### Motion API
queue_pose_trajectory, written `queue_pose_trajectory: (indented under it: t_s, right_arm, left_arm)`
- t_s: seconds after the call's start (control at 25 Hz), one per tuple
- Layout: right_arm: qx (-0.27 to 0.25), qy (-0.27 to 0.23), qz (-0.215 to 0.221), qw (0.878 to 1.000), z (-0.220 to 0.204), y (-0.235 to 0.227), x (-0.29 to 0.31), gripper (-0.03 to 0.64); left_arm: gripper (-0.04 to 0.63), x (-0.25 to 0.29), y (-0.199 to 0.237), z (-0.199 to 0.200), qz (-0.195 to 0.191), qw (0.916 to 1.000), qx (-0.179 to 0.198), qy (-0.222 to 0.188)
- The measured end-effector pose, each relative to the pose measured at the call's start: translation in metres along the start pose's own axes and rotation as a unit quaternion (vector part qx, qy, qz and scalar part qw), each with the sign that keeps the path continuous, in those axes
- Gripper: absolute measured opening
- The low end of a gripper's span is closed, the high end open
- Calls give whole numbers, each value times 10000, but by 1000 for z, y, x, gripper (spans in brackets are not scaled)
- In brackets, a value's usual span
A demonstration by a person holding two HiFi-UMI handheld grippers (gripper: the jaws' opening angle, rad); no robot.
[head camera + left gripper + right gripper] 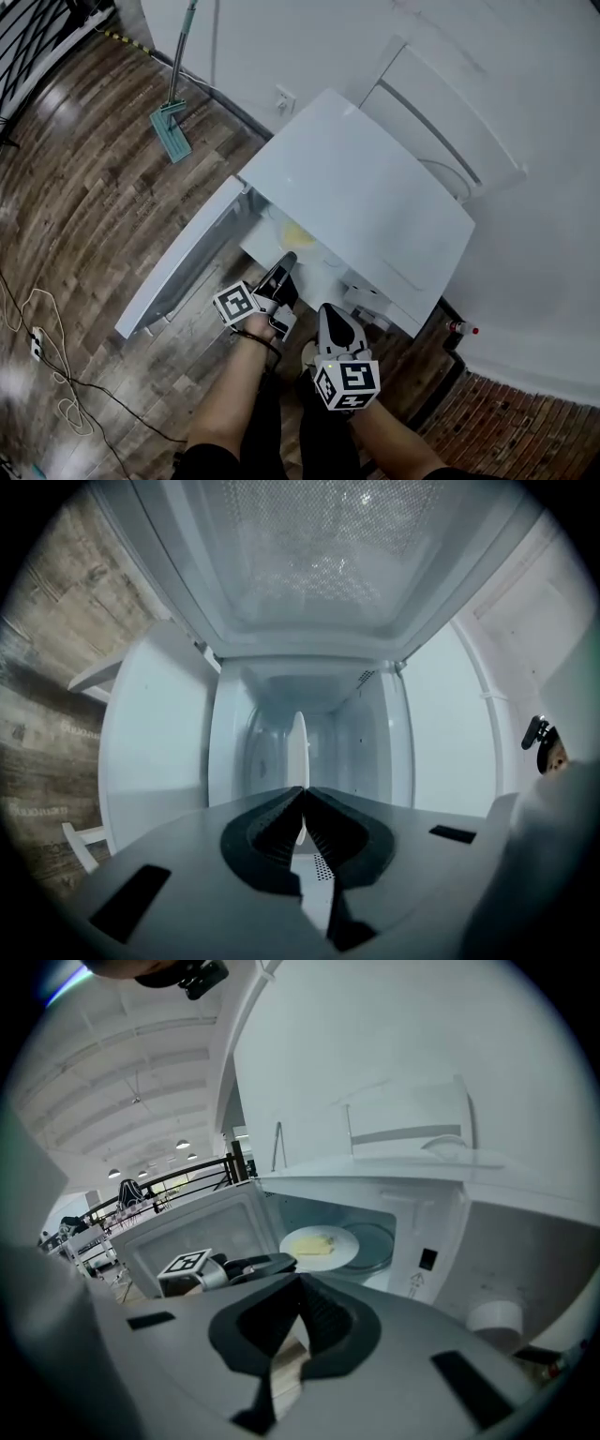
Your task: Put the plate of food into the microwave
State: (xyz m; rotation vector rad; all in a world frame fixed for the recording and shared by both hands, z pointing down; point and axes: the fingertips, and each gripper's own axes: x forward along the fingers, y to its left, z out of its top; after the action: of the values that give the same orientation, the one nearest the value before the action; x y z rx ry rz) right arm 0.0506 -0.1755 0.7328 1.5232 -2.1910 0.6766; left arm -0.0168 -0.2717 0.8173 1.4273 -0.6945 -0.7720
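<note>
The head view looks steeply down on the microwave [366, 206], whose open cavity both gripper views face from near.

Looks like a mock kitchen corner inside a large hall: white microwave [366, 202], mop [173, 127] leaning on a white wall [281, 37], wood-plank floor [84, 216] strewn with cables [56, 375], railing [178, 1177] and high lit ceiling [141, 1082] beyond.

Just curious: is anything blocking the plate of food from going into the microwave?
Nothing visible. The door stands swung open, and beyond the plate only the glass turntable lies inside the microwave.
</note>
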Motion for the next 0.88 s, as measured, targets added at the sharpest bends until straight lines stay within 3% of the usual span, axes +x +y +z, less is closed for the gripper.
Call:
queue_pose_trajectory:
  t_s: [0.12, 0.56, 0.88]
  right_arm:
    - [68, 53, 37, 10000, -6, 0, -3, 11]
    - [485, 204, 230, 9983, -14, -1, -8, 11]
    - [756, 351, 166, 9964, -21, -16, -9, 11]
  left_arm:
    - [8, 13, 5, -4, 79, 9996, 216, 154]
    - [9, 60, 25, 11, 199, 9998, -1, -21]
    - [8, 79, 35, 9, 490, 9975, 455, 224]
